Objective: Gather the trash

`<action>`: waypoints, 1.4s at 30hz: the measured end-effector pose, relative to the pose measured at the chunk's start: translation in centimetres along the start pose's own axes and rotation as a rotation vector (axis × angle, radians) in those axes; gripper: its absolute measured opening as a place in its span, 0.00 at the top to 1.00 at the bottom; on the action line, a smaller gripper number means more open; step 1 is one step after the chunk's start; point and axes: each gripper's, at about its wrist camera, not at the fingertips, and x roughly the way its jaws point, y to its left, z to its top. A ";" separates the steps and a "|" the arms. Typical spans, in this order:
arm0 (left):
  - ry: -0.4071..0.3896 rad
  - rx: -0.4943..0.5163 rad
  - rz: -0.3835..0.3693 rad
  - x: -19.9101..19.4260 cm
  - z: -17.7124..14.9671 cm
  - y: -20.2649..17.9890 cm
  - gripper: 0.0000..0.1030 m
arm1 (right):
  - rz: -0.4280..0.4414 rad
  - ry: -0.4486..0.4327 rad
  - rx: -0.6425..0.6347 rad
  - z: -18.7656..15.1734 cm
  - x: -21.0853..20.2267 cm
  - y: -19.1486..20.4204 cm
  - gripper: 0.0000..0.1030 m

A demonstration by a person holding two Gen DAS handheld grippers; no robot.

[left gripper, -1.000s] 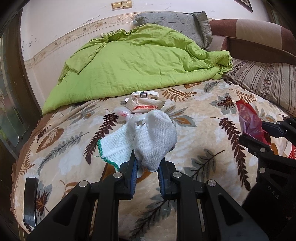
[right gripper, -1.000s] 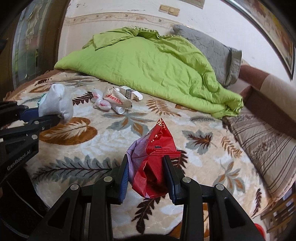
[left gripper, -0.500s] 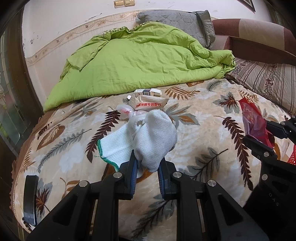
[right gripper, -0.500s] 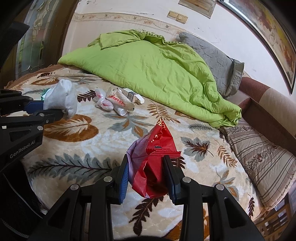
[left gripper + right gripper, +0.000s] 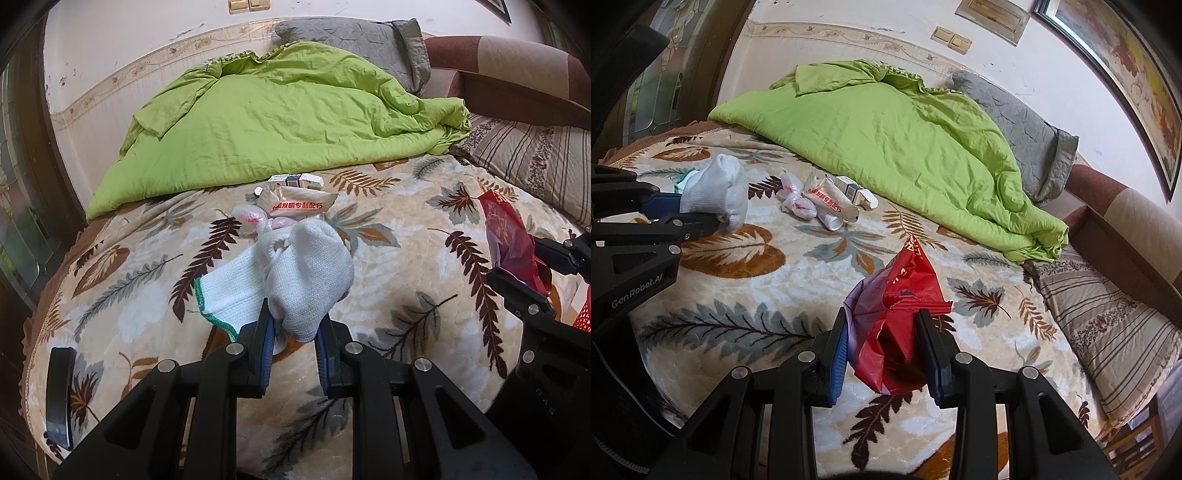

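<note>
My left gripper (image 5: 293,325) is shut on a white knit glove (image 5: 306,273) with a green cuff, held above the leaf-patterned bedspread (image 5: 399,236). The same glove (image 5: 716,192) shows at the left of the right wrist view. My right gripper (image 5: 884,332) is shut on a crumpled red plastic bag (image 5: 905,295), also visible at the right edge as the red bag (image 5: 506,236). Further back on the bed lies a small trash pile: a tan wrapper with red print (image 5: 299,202), tied white plastic bags (image 5: 251,216) and small boxes (image 5: 295,181).
A rumpled green quilt (image 5: 280,118) covers the back of the bed, with a grey pillow (image 5: 354,37) behind it and a striped pillow (image 5: 528,155) at the right. A dark flat object (image 5: 59,395) lies near the bed's left front edge.
Both grippers have lifted and tilted upward slightly, so the bed sits lower in both views. Each keeps its hold on its item.
</note>
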 end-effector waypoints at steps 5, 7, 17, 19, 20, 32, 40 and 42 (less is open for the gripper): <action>-0.001 -0.001 0.002 0.1 -0.1 0.0 0.82 | -0.007 0.000 -0.008 0.0 0.0 0.1 0.63; 0.000 -0.001 0.001 0.1 -0.2 0.1 0.82 | -0.012 -0.002 -0.015 0.0 0.0 0.2 0.63; 0.001 -0.001 0.001 0.1 -0.2 0.1 0.82 | -0.017 -0.002 -0.023 0.1 0.0 0.3 0.63; 0.001 -0.002 0.002 0.1 -0.1 0.1 0.82 | -0.018 -0.002 -0.025 0.1 0.0 0.4 0.63; 0.001 -0.002 0.001 0.2 -0.1 0.1 0.82 | -0.017 -0.002 -0.024 0.1 0.0 0.4 0.63; 0.003 -0.002 0.000 0.3 -0.2 0.1 0.82 | -0.022 0.000 -0.027 0.2 0.0 0.5 0.63; 0.000 -0.052 -0.162 0.0 -0.6 0.2 0.82 | 0.101 0.074 0.149 -0.7 0.9 -3.4 0.63; 0.002 -0.037 -0.221 -0.2 -0.6 -0.7 0.82 | 0.187 0.099 0.272 -1.4 1.1 -5.8 0.63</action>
